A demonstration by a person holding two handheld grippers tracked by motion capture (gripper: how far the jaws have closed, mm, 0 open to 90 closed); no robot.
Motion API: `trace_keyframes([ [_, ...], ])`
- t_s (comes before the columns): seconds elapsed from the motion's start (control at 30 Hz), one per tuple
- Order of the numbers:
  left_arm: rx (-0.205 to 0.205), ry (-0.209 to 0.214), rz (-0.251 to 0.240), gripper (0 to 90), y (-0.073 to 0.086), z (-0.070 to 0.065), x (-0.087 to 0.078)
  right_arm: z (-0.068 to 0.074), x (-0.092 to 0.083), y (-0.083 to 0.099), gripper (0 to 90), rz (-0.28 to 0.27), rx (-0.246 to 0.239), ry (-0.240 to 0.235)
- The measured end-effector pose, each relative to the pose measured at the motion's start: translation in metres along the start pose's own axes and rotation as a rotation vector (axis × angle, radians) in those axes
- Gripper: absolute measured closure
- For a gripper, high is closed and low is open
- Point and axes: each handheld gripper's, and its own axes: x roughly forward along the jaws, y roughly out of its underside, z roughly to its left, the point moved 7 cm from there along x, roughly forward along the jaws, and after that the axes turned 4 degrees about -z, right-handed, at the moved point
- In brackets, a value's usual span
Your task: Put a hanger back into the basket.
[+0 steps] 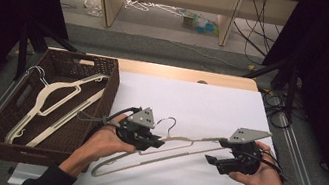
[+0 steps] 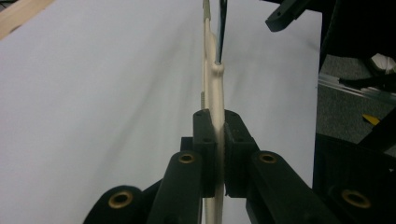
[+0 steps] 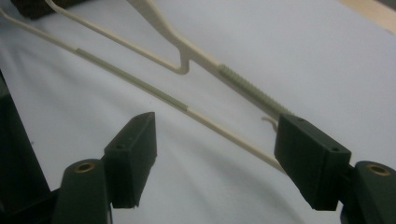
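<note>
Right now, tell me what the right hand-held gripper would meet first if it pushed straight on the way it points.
Probably the cream hanger: its thin lower bar crosses just ahead of the right hand-held gripper's open jaws, above the white sheet. Depth is uncertain.

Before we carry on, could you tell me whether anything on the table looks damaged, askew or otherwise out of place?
Nothing stands out. One cream hanger lies in the brown basket. The other hanger is over the white sheet, clamped near its neck by the left gripper, while the right gripper is open at its far end. Neither hanger looks bent or broken.
</note>
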Motion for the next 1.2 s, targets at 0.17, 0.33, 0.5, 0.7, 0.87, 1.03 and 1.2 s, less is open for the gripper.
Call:
trace_keyframes([
  [0.17, -0.013, -0.04, -0.043, 85.4, -0.017, 0.005, -0.021, 0.003, -0.005, 0.007, 26.8, -0.052, 0.034, 0.018],
  [0.33, -0.03, -0.06, -0.105, 85.4, -0.035, 0.008, -0.042, 0.009, -0.001, 0.016, 26.8, -0.05, 0.036, 0.007],
  [0.5, -0.036, -0.095, -0.141, 85.4, -0.053, 0.017, -0.067, 0.013, 0.004, 0.022, 26.8, -0.038, 0.024, -0.007],
  [0.7, -0.057, -0.139, -0.181, 85.4, -0.067, 0.031, -0.1, 0.016, 0.007, 0.024, 26.2, -0.066, 0.036, -0.01],
  [0.87, -0.078, -0.191, -0.192, 85.4, -0.065, 0.048, -0.127, 0.017, 0.008, 0.024, 25.7, -0.097, 0.038, -0.008],
  [1.03, -0.115, -0.249, -0.203, 85.4, -0.053, 0.066, -0.15, 0.018, 0.01, 0.028, 24.0, -0.086, 0.03, -0.008],
  [1.2, -0.143, -0.307, -0.201, 85.4, -0.037, 0.085, -0.171, 0.021, 0.012, 0.032, 23.5, -0.077, 0.03, -0.017],
])
